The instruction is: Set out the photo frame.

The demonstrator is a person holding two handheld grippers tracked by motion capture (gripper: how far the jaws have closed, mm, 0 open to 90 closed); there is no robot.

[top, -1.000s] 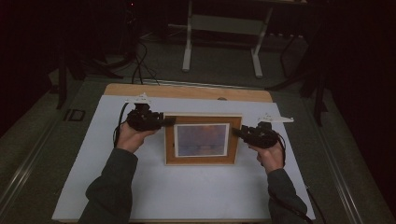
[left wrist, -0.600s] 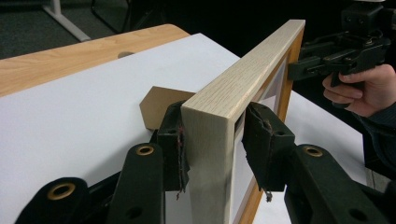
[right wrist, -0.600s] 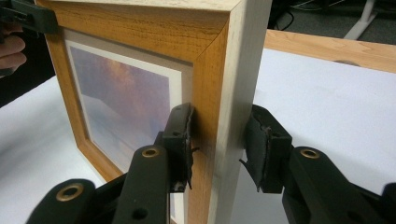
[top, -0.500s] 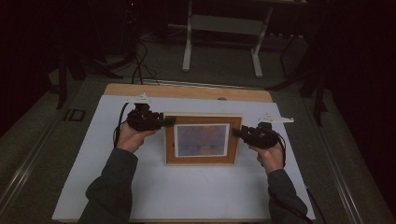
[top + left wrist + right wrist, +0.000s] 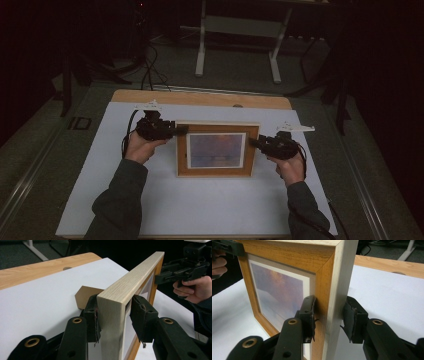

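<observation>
The wooden picture frame (image 5: 218, 150) stands upright near the middle of the counter (image 5: 200, 210), on the white sheet that covers most of it, its printed picture (image 5: 278, 293) of a dusky sky facing the person. The stance looks deliberate: a frame with a fold-out back leg has to be set on edge before it can rest on its own, and the brown easel leg (image 5: 85, 297) shows behind it in the left gripper view, angled away from the back toward the white surface. Whether the leg already bears the weight I cannot tell. The left hand-held gripper (image 5: 113, 322) has its jaws about half closed, clamped on the frame's left upright, one pad on the back and one on the glazed front. The right hand-held gripper (image 5: 328, 317) holds the right upright the same way, its jaws pressing front and back across the pale side edge. Gripping both sides at once keeps the frame from tipping or twisting, which I take to be the point of the two-handed hold. Beyond the white sheet, a strip of bare wooden tabletop (image 5: 200, 97) runs along the far edge.
</observation>
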